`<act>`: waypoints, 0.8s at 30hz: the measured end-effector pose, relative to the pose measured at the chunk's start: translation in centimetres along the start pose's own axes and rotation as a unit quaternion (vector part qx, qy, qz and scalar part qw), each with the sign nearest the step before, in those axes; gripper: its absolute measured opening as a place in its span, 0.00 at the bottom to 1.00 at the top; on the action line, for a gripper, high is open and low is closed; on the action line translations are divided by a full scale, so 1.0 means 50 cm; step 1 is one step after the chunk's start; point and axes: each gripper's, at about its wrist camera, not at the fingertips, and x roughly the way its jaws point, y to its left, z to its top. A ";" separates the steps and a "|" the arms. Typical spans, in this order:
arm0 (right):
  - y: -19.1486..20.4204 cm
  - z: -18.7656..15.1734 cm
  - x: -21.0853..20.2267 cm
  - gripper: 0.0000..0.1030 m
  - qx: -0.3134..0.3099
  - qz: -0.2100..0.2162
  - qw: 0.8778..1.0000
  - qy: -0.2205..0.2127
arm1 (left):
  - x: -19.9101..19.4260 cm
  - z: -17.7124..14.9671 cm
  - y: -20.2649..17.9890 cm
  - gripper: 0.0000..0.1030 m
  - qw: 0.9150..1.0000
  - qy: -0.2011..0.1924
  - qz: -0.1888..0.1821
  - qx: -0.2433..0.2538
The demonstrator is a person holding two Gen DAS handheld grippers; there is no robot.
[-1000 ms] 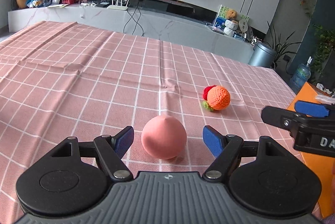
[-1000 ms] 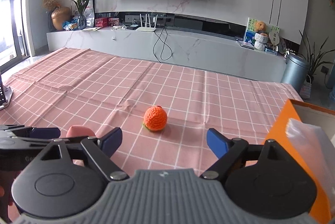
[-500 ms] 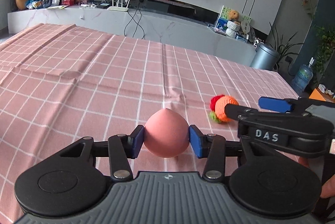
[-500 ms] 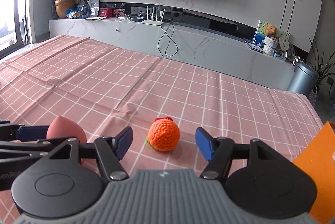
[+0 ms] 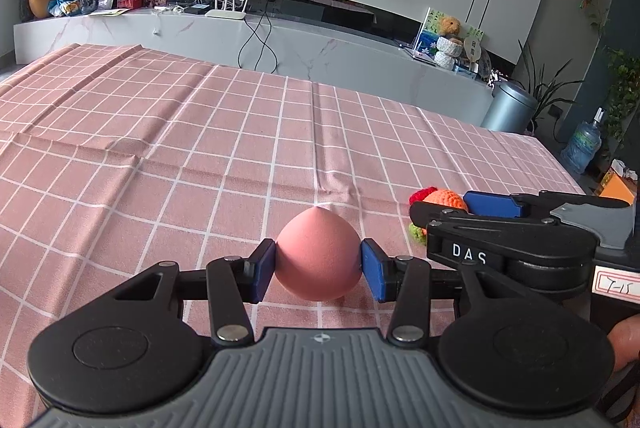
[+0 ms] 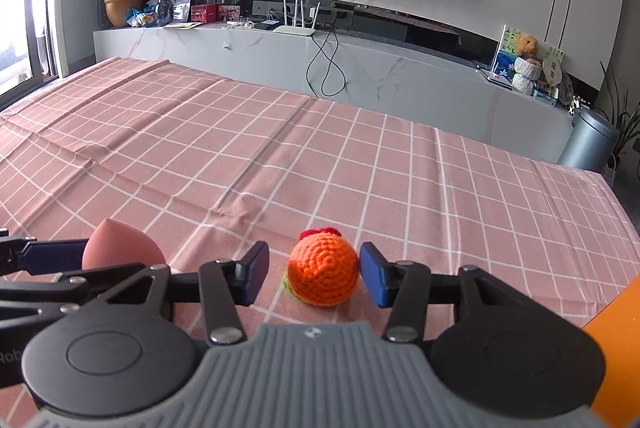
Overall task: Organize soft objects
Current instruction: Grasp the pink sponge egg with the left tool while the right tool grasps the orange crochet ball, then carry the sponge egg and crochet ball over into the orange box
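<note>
Both tools have closed in over the last second: your left gripper [image 5: 319, 272] now pinches the smooth pink egg-shaped sponge [image 5: 317, 254], just above the pink checked tablecloth [image 5: 200, 147] at its 6 o'clock. Your right gripper [image 6: 314, 278] is closing around the orange crocheted ball [image 6: 323, 269]; the right pad touches, the left shows a gap, so it isn't gripped yet. Lift too early and the ball could roll away. The tools sit close together and could knock. At 3 o'clock, the orange box [image 6: 618, 344] shows only an edge; its contents can't be seen.
</note>
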 end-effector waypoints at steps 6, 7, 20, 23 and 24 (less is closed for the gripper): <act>-0.007 -0.005 0.008 0.39 0.007 -0.005 1.000 0.011 | 0.000 -0.003 -0.005 0.51 1.000 0.003 0.000 0.005; -0.009 -0.005 0.006 0.39 0.009 -0.006 1.000 0.012 | -0.001 -0.003 -0.006 0.51 1.000 0.003 0.000 0.006; -0.017 -0.012 -0.156 0.39 0.006 0.000 1.000 -0.024 | -0.048 0.010 -0.038 0.51 1.000 -0.015 -0.010 0.024; -0.026 -0.018 -0.211 0.39 0.007 0.002 0.999 -0.037 | -0.073 0.016 -0.058 0.51 0.999 -0.024 -0.019 0.034; -0.031 -0.020 -0.230 0.38 0.009 0.001 0.999 -0.041 | -0.082 0.019 -0.067 0.51 0.999 -0.028 -0.022 0.037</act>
